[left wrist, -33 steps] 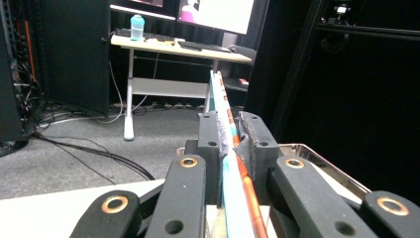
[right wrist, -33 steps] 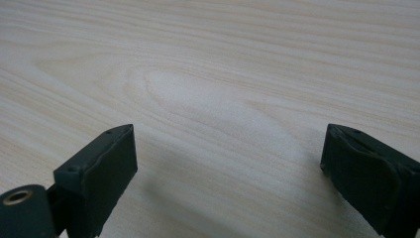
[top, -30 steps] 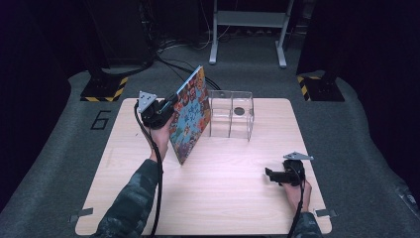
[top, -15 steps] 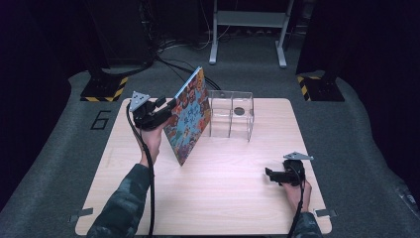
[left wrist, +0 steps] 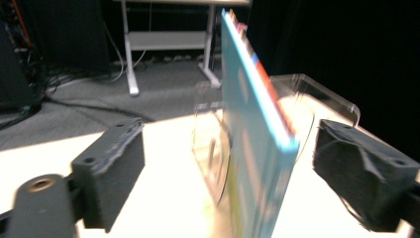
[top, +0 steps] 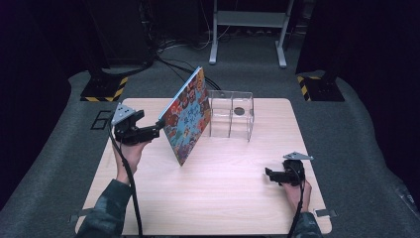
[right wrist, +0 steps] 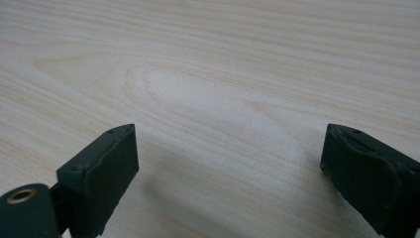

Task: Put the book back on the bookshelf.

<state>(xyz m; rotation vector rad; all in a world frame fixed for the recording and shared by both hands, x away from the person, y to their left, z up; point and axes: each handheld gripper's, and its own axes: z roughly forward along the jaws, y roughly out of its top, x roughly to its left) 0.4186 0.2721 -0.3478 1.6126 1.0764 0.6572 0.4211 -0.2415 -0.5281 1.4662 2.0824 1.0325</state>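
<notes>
Since the earlier frames, the left claw (top: 157, 126) has slid toward the left of the high view, off the book (top: 187, 118), and its jaws have just been opening; in the left gripper view the book's blue edge (left wrist: 257, 119) stands between the two black pads without touching either. That claw is released. The left hand (top: 130, 151) reaches up from the lower left of the frame, forearm stretched forward, wrist raised, and the claw points level toward the right at the book's near edge.

The book stands tilted on the table (top: 223, 198) at the upper middle of the frame, its lower corner on the wood and its upper part leaning against the clear plastic rack (top: 232, 119) just to its right.

At the lower right, the right hand (top: 296, 189) rests low near the table's front edge, and the right claw (top: 269, 173) points left, level with the wood. Its jaws stand wide apart over bare tabletop (right wrist: 213, 99), gripping nothing.
</notes>
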